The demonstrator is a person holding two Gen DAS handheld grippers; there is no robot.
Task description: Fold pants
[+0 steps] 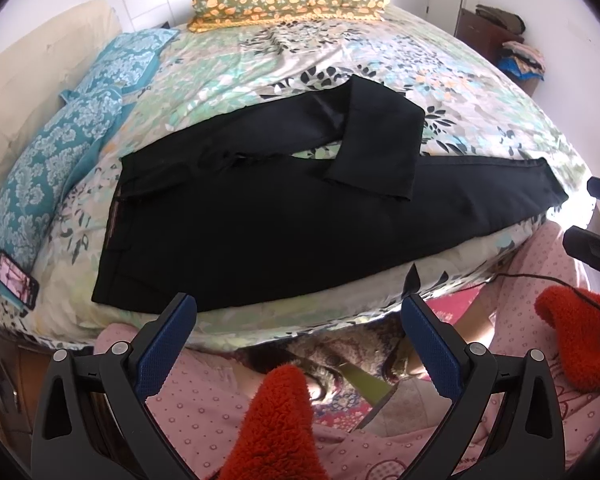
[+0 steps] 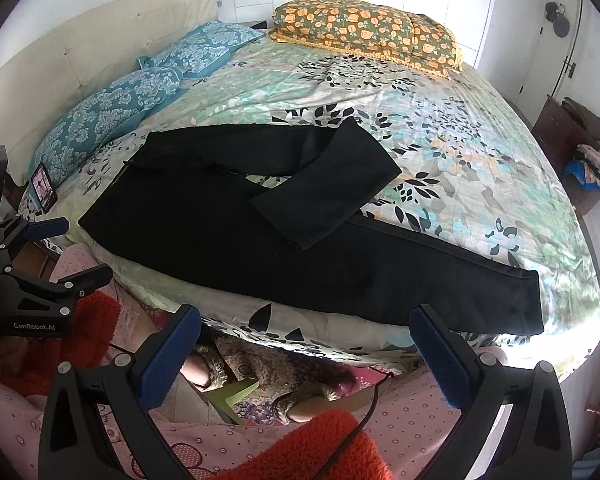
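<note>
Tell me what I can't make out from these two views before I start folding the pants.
- Phone screen: too small to read in either view.
- Black pants pockets, seams: lost in dark fabric.
- Right gripper: cut off by left view's edge.
- Dresser clutter: blurred at the rim.

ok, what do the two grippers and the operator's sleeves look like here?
Both the left gripper and the right gripper have matte black frames with silver pivot screws and textured blue pads. The left one's body reads "GenRobot.AI" in white. Fuzzy red sleeve cuffs; a thin black cable crosses one.
</note>
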